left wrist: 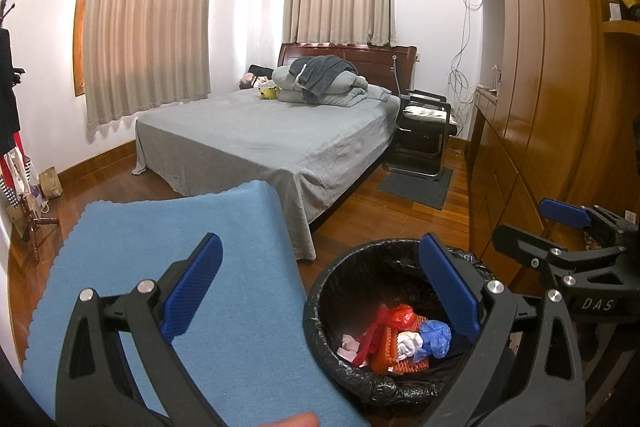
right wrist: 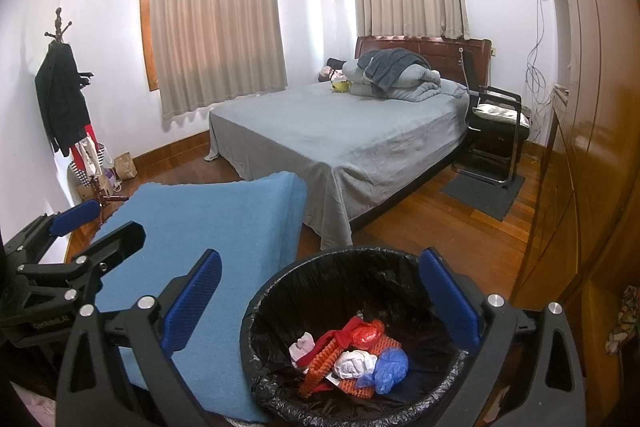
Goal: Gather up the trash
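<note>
A round bin with a black liner (left wrist: 316,311) (right wrist: 249,331) stands on the wooden floor, close below both grippers. Inside lie a red bag (right wrist: 366,333), an orange mesh piece (right wrist: 324,359), crumpled white paper (right wrist: 352,363) and a blue bag (right wrist: 390,363); the same blue bag (left wrist: 434,337) shows in the left wrist view. My left gripper (left wrist: 320,287) is open and empty, straddling the bin's left rim. My right gripper (right wrist: 322,303) is open and empty over the bin. Each gripper appears in the other's view: the right (left wrist: 540,227), the left (right wrist: 100,227).
A blue cloth-covered surface (left wrist: 248,307) (right wrist: 208,223) lies just left of the bin. Beyond are a bed with grey sheet (right wrist: 340,139), a black chair (right wrist: 496,131) on a grey mat, a wooden wardrobe (right wrist: 580,147) on the right, and a coat rack (right wrist: 64,95) on the left.
</note>
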